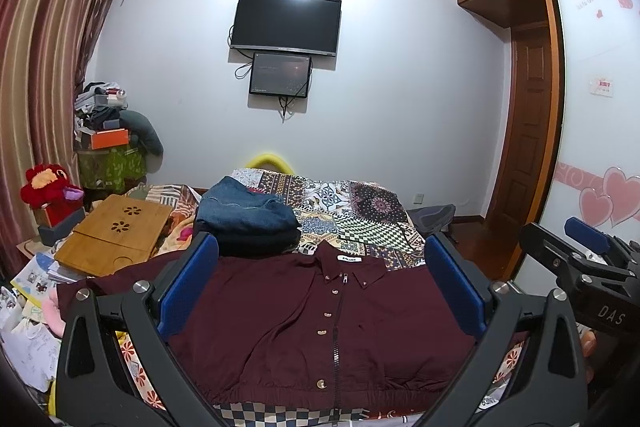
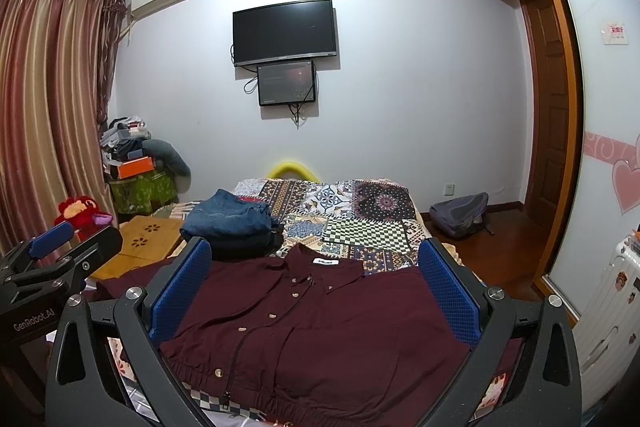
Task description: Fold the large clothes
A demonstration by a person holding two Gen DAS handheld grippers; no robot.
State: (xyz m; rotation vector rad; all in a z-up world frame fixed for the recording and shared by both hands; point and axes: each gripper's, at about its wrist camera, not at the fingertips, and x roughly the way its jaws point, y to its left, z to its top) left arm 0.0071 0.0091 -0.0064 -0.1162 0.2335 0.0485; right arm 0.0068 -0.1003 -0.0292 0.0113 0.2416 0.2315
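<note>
Lying flat and face up on the bed (image 1: 360,211), collar toward the far wall and gathered hem nearest the claws, the maroon jacket (image 1: 304,323) is spread out and not yet folded. Both sleeves run outward toward the sides; their ends are hidden behind the claws. The left claw (image 1: 320,287) and the right claw (image 2: 316,295) hover above the hem, each with its blue pads wide apart and gripping nothing.

The step in hand appears to be the first fold. To do it well, each claw should pinch a single layer at a shoulder or sleeve seam, lift only slightly, and carry the cloth inward so the crease falls parallel to the zip (image 1: 338,311). Keeping the front placket straight guards against a skewed fold.

The cloth looks thin, matte and limp, so it will likely sag and wrinkle if dragged. Small pale buttons (image 1: 325,314) line the placket; a white label (image 1: 349,258) sits inside the collar; the hem is elasticated and puckered.

Beyond the collar rests a stack of folded denim (image 1: 246,215) on the patchwork bedspread (image 1: 360,227). A bamboo tray (image 1: 116,231) lies to the left.
</note>
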